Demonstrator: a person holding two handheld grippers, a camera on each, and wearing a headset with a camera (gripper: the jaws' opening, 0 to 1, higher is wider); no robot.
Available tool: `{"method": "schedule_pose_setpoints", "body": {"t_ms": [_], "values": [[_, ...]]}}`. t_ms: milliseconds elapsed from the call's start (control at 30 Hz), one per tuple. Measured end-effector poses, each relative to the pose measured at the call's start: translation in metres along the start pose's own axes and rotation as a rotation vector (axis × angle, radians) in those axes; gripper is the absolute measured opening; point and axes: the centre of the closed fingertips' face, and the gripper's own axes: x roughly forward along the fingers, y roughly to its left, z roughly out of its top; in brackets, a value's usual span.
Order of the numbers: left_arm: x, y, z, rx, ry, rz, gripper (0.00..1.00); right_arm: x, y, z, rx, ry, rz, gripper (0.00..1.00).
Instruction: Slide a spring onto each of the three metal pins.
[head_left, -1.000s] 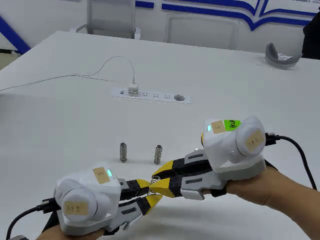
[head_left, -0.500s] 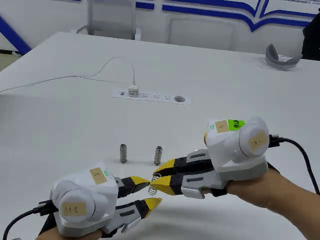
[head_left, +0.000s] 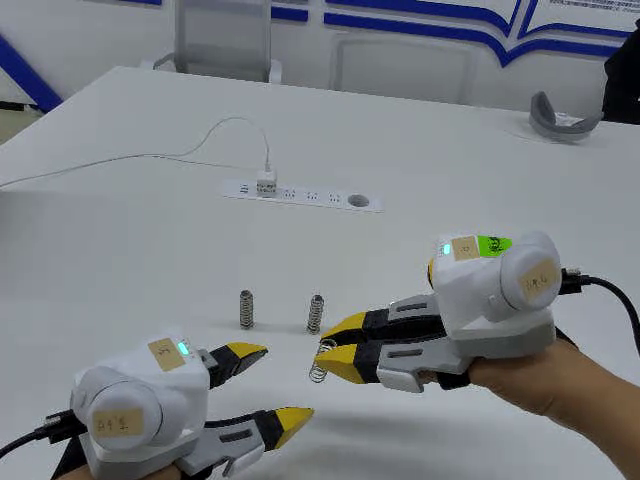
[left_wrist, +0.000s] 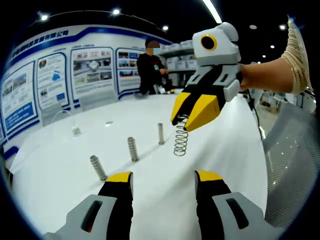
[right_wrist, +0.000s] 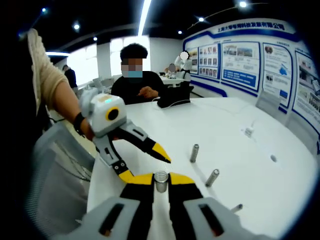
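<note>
Two metal pins stand on the white table (head_left: 120, 250), each with a spring on it: the left pin (head_left: 246, 307) and the middle pin (head_left: 316, 312). In the left gripper view a third, bare pin (left_wrist: 161, 134) stands beyond them. My right gripper (head_left: 330, 352) is shut on the top of a loose spring (head_left: 319, 362), which hangs just in front of the middle pin; the spring (right_wrist: 161, 181) sits between its yellow jaws. Lower left, my left gripper (head_left: 272, 383) stands open and holds nothing, a short way from the spring (left_wrist: 180, 136).
A white power strip (head_left: 300, 192) with a plug and cable lies mid-table behind the pins. A grey curved object (head_left: 562, 115) rests at the far right. A chair (head_left: 222, 35) stands at the far edge. A seated person (right_wrist: 135, 80) is in the background.
My left gripper has let go of the spring, opened and drawn back to the lower left. My right gripper kept the spring and shifted slightly right.
</note>
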Motion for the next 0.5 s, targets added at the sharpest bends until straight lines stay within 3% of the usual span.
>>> {"method": "schedule_pose_setpoints", "body": {"t_ms": [267, 500], "values": [[-0.010, 0.018, -0.003, -0.034, -0.007, 0.056, 0.61, -0.012, -0.012, 0.001, 0.012, -0.012, -0.039, 0.12], [-0.016, 0.024, -0.006, -0.044, -0.007, 0.076, 0.65, -0.021, -0.022, 0.003, 0.022, -0.027, -0.076, 0.12]]}}
